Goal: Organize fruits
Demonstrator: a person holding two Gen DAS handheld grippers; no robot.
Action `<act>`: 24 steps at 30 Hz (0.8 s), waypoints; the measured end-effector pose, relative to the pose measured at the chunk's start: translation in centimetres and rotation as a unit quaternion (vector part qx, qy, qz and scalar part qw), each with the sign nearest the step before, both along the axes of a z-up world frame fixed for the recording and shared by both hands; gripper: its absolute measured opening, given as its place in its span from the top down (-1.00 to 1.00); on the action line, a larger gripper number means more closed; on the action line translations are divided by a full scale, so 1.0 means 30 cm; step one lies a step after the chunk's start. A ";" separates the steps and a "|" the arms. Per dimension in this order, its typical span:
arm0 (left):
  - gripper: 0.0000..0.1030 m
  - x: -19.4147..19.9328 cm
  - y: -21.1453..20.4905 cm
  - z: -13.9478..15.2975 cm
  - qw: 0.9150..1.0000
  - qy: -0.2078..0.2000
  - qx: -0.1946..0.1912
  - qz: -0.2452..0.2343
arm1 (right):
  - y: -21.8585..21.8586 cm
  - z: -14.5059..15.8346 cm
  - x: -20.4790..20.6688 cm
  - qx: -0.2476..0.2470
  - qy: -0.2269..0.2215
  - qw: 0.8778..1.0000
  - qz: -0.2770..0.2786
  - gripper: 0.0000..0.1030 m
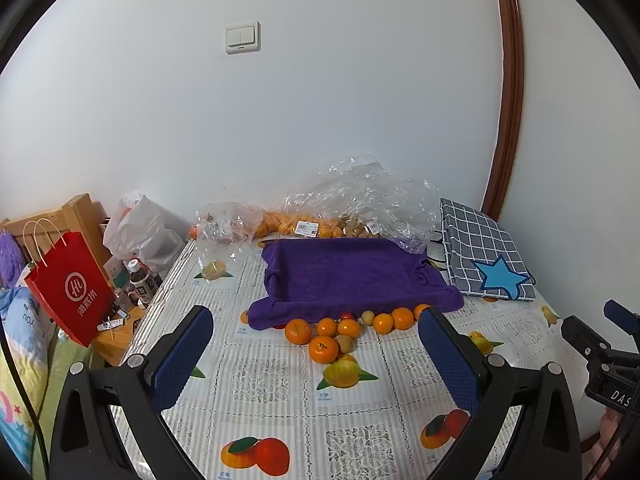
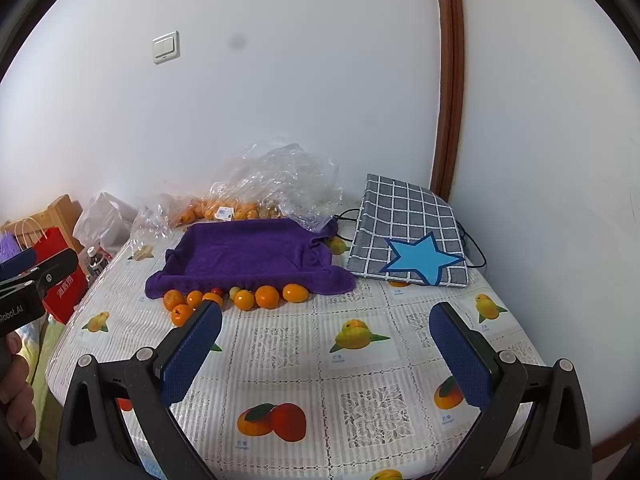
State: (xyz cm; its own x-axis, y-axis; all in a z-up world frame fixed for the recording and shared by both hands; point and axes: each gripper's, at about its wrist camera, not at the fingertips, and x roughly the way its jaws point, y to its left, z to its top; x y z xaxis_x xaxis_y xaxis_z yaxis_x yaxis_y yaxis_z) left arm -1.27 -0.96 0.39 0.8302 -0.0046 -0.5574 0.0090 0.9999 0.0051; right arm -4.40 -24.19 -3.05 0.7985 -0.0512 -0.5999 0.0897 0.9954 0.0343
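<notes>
1. Both my grippers are wide open and empty: left gripper (image 1: 316,354), right gripper (image 2: 326,344), both held above the table (image 2: 360,400).
2. Loose oranges (image 1: 323,349) and a few smaller fruits sit clustered at the near edge of the purple towel (image 1: 344,272), touching each other.
3. Handling guess: oranges are light, round, firm, with a slightly slick peel, so they'll likely roll if nudged.
4. Grip plan: pads across the widest part, moderate squeeze, taking the nearest outlying orange first.
</notes>
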 end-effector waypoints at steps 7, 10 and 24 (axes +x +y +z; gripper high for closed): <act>-1.00 -0.002 0.001 -0.001 1.000 0.000 -0.001 0.001 | 0.013 -0.002 -0.003 -0.004 0.000 1.000 0.003 -0.99; -1.00 -0.002 0.000 -0.001 1.000 -0.001 0.000 0.000 | 0.017 -0.001 -0.003 -0.006 0.000 1.000 0.003 -0.99; -1.00 -0.008 -0.002 0.000 1.000 -0.002 0.002 0.000 | 0.022 -0.005 -0.002 -0.005 0.001 1.000 0.003 -0.99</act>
